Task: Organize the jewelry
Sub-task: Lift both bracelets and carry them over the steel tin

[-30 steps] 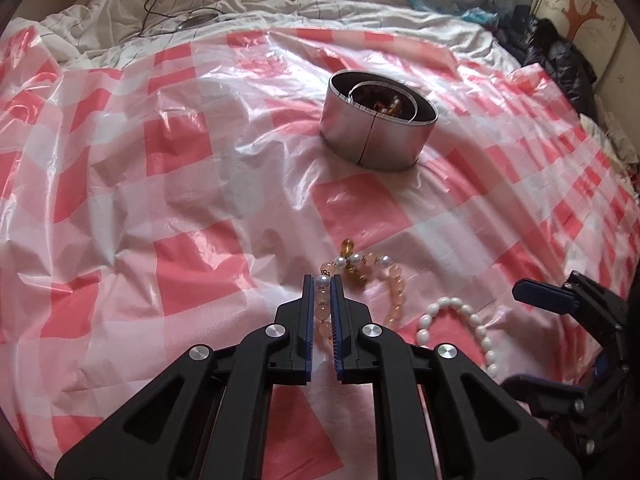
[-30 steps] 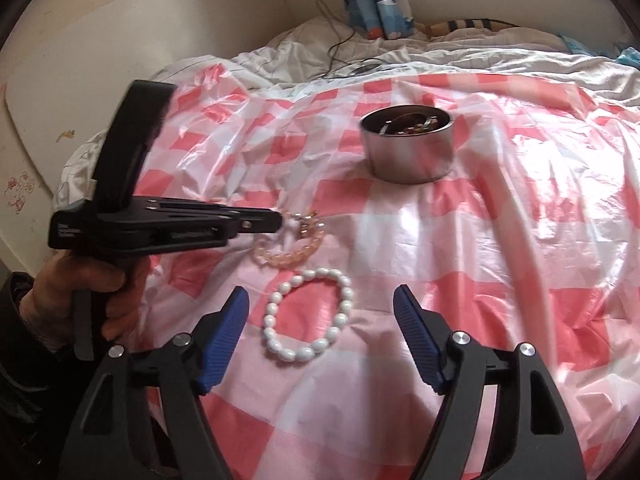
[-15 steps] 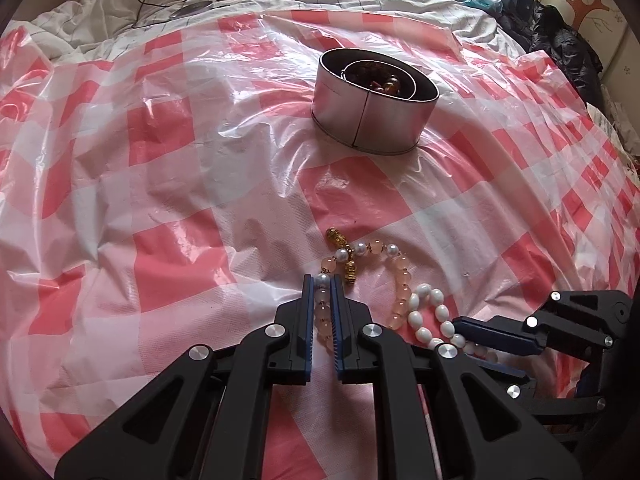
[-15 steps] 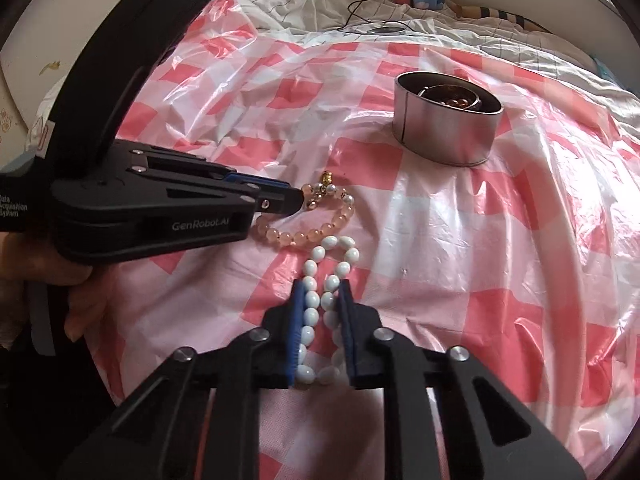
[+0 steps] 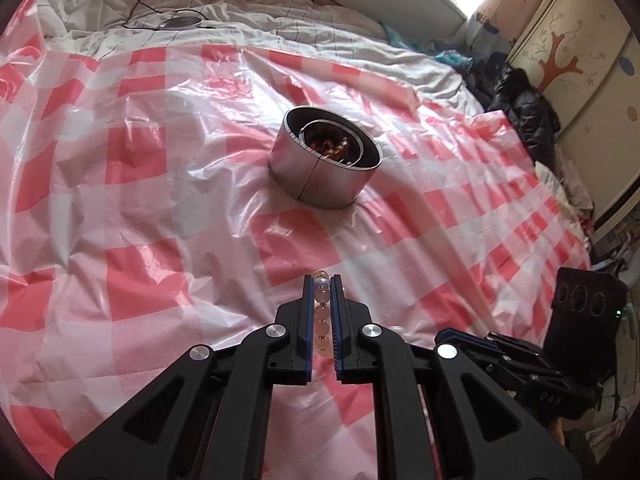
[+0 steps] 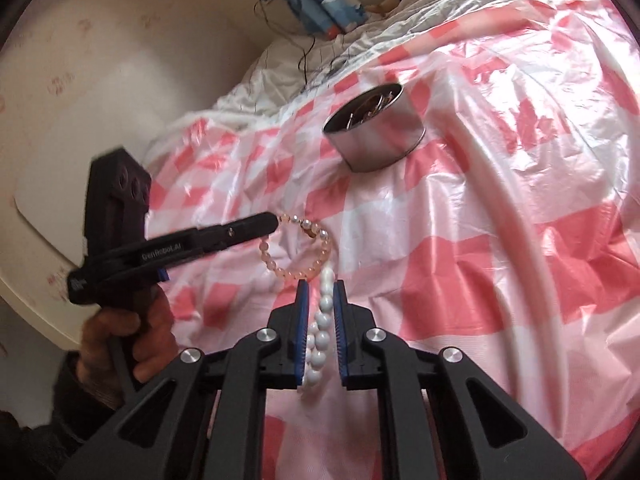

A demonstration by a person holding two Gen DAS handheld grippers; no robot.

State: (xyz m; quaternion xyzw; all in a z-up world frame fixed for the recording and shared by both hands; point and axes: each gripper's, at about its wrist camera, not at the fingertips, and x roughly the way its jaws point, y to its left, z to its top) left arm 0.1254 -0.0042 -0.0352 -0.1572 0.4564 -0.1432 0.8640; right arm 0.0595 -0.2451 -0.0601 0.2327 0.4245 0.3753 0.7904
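My left gripper (image 5: 322, 280) is shut on a pink bead bracelet (image 5: 322, 322), whose beads run between the blue pads. In the right wrist view that bracelet (image 6: 298, 273) hangs as a loop from the left gripper (image 6: 275, 221), clear of the cloth. The jaws of my right gripper (image 6: 320, 285) are closing, and a white bead bracelet (image 6: 321, 322) is pinched between its pads. A round metal tin (image 5: 325, 172) holding several jewelry pieces stands farther back on the checked plastic sheet (image 5: 132, 208). From the right wrist, the tin (image 6: 376, 138) appears at the upper middle.
The red-and-white plastic sheet covers a bed with rumpled white bedding (image 5: 248, 20) and a cable (image 5: 152, 0) at the far end. Dark clothes (image 5: 520, 108) and a painted cabinet (image 5: 576, 60) stand at the right. A person's hand (image 6: 132, 336) grips the left tool.
The right gripper went from wide open to shut around the white bracelet and rolled. The left gripper rose with the pink bracelet, which now hangs off the cloth.
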